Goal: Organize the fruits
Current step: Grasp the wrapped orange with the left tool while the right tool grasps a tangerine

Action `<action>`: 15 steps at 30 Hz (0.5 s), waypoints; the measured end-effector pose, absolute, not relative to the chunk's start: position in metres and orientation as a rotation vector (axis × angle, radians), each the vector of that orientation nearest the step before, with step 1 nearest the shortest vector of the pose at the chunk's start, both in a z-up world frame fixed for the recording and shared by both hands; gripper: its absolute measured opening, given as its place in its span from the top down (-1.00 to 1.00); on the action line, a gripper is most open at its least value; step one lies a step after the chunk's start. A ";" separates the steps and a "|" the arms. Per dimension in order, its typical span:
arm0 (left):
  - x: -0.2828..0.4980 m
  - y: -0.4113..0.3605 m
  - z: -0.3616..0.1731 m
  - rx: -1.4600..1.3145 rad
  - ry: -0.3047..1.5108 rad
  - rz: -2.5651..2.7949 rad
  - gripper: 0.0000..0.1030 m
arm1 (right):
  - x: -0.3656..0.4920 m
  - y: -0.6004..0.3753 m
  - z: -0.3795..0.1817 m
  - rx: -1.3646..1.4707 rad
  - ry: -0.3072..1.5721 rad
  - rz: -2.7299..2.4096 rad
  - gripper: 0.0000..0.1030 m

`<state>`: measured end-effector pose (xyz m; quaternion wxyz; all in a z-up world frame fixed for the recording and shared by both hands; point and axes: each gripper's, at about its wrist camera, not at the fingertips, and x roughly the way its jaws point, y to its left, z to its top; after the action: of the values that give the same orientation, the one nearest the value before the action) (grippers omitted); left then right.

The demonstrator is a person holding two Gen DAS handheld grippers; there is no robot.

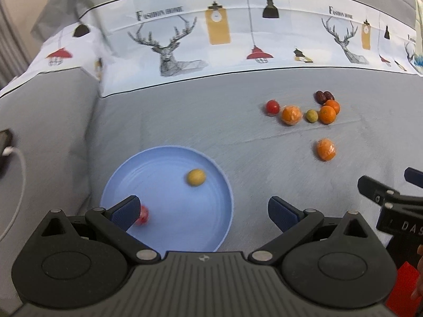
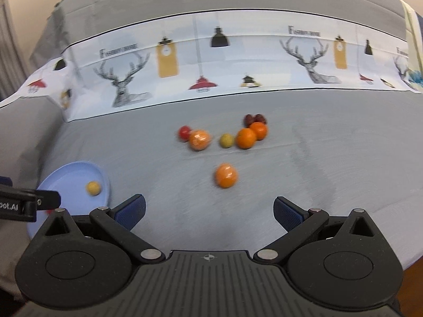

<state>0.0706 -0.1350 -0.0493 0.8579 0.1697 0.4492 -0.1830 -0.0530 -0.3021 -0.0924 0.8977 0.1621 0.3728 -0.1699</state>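
Both wrist views face patterned backrest; share blue plate [image 1: 224, 182], loose fruit cluster [image 2: 224, 134].

We see a matt grey cloth [image 2: 304, 163] with creases covering the surface, and behind it a smooth printed sheet [image 1: 238, 42], perhaps plastic, though blur leaves us unsure. The blue plate [image 1: 222, 185] looks like smooth plastic with a soft sheen. The lone orange [image 2: 225, 175] shines as if wrapped in film. Both grippers, left [image 1: 203, 212] and right [image 2: 208, 210], are matt black plastic with textured blue pads [image 2: 286, 212] and metal pins.
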 end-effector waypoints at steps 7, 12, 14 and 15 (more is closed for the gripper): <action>0.088 -0.174 -0.065 0.381 0.948 -0.421 -0.99 | -0.043 -0.339 -0.108 0.347 0.770 -0.424 -0.98; 0.103 -0.204 -0.082 0.402 0.948 -0.452 -0.99 | -0.030 -0.365 -0.123 0.318 0.759 -0.481 -0.98; 0.111 -0.217 -0.090 0.405 0.952 -0.467 -0.99 | -0.022 -0.377 -0.130 0.308 0.755 -0.500 -0.98; 0.115 -0.223 -0.094 0.407 0.954 -0.474 -0.99 | -0.017 -0.383 -0.134 0.306 0.755 -0.509 -0.98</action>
<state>0.1145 -0.2231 -0.0939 0.8417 0.1925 0.4517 -0.2245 -0.0171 -0.3833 -0.1344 0.8869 0.1470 0.3633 -0.2447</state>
